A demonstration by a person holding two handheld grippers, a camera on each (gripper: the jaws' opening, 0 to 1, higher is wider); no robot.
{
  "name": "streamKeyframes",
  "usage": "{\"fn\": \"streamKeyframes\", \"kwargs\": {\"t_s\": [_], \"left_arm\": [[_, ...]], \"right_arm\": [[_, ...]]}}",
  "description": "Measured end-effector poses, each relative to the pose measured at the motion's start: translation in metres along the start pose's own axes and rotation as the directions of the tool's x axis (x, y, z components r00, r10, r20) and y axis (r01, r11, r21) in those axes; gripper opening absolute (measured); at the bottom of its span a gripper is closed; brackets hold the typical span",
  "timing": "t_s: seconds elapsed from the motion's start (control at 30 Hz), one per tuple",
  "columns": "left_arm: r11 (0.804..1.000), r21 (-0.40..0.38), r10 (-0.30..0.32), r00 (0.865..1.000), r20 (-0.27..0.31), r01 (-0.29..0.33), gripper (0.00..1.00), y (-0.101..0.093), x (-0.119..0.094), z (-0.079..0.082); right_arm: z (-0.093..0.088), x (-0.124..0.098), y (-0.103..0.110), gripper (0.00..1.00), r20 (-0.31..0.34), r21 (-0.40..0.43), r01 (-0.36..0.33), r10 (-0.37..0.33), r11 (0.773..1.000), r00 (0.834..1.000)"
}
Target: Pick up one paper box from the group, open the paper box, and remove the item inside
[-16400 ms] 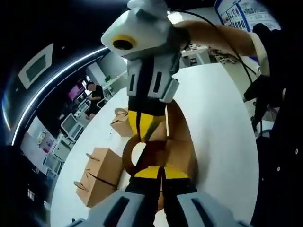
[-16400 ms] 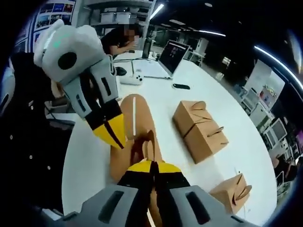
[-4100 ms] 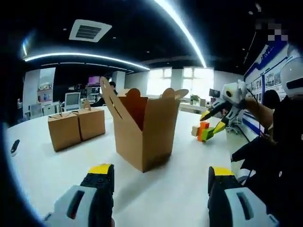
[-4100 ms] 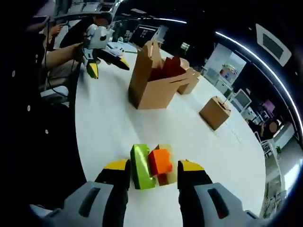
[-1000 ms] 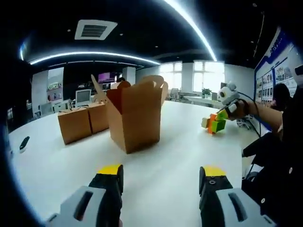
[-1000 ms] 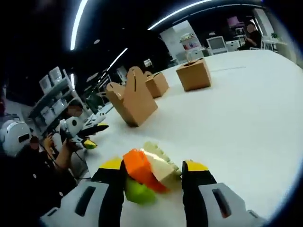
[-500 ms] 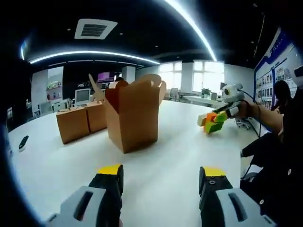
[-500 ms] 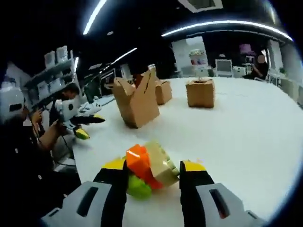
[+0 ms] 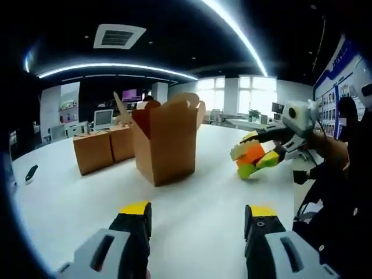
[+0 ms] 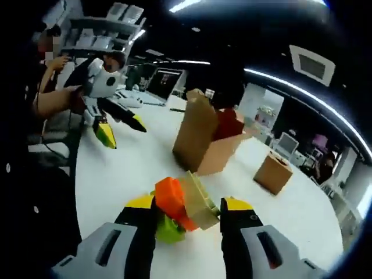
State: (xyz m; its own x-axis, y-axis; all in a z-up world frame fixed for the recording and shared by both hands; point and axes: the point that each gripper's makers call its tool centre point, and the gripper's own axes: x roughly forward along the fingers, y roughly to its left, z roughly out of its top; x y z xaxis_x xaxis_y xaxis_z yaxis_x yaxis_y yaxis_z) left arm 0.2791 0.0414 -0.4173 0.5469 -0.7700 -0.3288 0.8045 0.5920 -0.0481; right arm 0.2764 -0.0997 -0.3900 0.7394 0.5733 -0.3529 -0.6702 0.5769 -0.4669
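Holding the toy (image 10: pixel 183 210) in your right gripper (image 10: pixel 187 216), your left gripper (image 9: pixel 197 214) stays wide apart near the open box (image 9: pixel 164 139)

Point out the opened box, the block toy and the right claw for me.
opened box (image 9: pixel 165 145), left gripper view, front wall.
block toy (image 10: pixel 181 209), right gripper view, orange block.
right claw (image 10: pixel 187 210), right gripper view, midway between its tips.

Right gripper (image 10: pixel 187 216) clamps a block toy (image 10: pixel 183 214) above the white table (image 10: pixel 133 174); opened paper box (image 10: pixel 206 141) beyond, apparently empty
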Motion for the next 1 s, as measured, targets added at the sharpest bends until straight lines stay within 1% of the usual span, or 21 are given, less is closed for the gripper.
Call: {"fn": "streamKeyframes", "kwargs": {"t_s": [0.03,0.1,0.13,0.17,0.23,0.27,0.4,0.47,0.53,0.67,0.77,0.8,0.83,0.87,0.9,0.97,1.0], "left_arm": [[1.0,-0.002,0.004,1.0,0.003,-0.004,0.65,0.001,-0.002,0.0],[1.0,-0.007,0.018,1.0,0.009,-0.018,0.65,0.005,-0.007,0.0],[1.0,-0.013,0.025,1.0,0.013,-0.025,0.65,0.007,-0.01,-0.001],[0.999,-0.016,0.03,0.999,0.015,-0.029,0.65,0.008,-0.012,-0.001],[0.999,-0.019,0.039,0.999,0.012,-0.039,0.65,0.011,-0.016,-0.004],[0.999,-0.018,0.041,0.999,0.01,-0.041,0.65,0.011,-0.017,-0.005],[0.998,-0.02,0.052,0.999,0.004,-0.052,0.65,0.014,-0.021,-0.008],[0.998,-0.023,0.055,0.998,0.006,-0.055,0.65,0.014,-0.023,-0.009],[0.998,-0.029,0.056,0.998,0.011,-0.056,0.65,0.014,-0.024,-0.009],[0.998,-0.031,0.051,0.999,0.011,-0.05,0.65,0.013,-0.024,-0.01],[0.999,-0.028,0.046,0.999,0.008,-0.045,0.65,0.012,-0.023,-0.011],[0.999,-0.03,0.045,0.999,0.011,-0.045,0.65,0.012,-0.023,-0.01],[0.999,-0.031,0.044,0.999,0.012,-0.043,0.65,0.012,-0.023,-0.01],[0.999,-0.035,0.042,0.999,0.015,-0.041,0.65,0.011,-0.022,-0.01],[0.999,-0.037,0.041,0.999,0.016,-0.04,0.65,0.011,-0.022,-0.01],[0.999,-0.035,0.038,0.999,0.011,-0.038,0.65,0.01,-0.021,-0.011],[0.999,-0.035,0.037,0.999,0.01,-0.037,0.65,0.009,-0.021,-0.012]], "right_arm": [[0.004,0.003,0.002,0.44,0.005,-0.036,0.001,-0.001,0.999,1.0],[0.014,0.012,0.008,0.44,0.025,-0.148,0.019,-0.016,0.989,1.0],[0.018,0.015,0.012,0.44,0.036,-0.197,0.023,-0.017,0.98,0.999],[0.026,0.02,0.018,0.44,0.066,-0.246,0.02,-0.004,0.969,0.998],[0.033,0.025,0.023,0.44,0.083,-0.309,0.038,-0.013,0.95,0.996],[0.036,0.029,0.028,0.44,0.095,-0.334,0.036,-0.004,0.942,0.995],[0.037,0.038,0.036,0.44,0.09,-0.343,0.024,0.007,0.939,0.996],[0.037,0.044,0.044,0.44,0.103,-0.35,0.012,0.026,0.937,0.994],[0.04,0.045,0.045,0.44,0.12,-0.351,0.019,0.025,0.936,0.992],[0.039,0.048,0.044,0.44,0.115,-0.338,0.011,0.03,0.941,0.993],[0.036,0.047,0.043,0.45,0.101,-0.37,0.013,0.027,0.929,0.995],[0.035,0.047,0.044,0.45,0.097,-0.372,0.01,0.028,0.928,0.995],[0.035,0.046,0.044,0.45,0.096,-0.37,0.007,0.03,0.929,0.995],[0.034,0.046,0.047,0.47,0.097,-0.343,-0.008,0.044,0.939,0.994],[0.033,0.046,0.048,0.5,0.093,-0.325,-0.018,0.051,0.945,0.994],[0.033,0.045,0.047,0.55,0.098,-0.307,-0.018,0.05,0.951,0.994],[0.033,0.045,0.047,0.55,0.099,-0.296,-0.021,0.052,0.955,0.994]]}}
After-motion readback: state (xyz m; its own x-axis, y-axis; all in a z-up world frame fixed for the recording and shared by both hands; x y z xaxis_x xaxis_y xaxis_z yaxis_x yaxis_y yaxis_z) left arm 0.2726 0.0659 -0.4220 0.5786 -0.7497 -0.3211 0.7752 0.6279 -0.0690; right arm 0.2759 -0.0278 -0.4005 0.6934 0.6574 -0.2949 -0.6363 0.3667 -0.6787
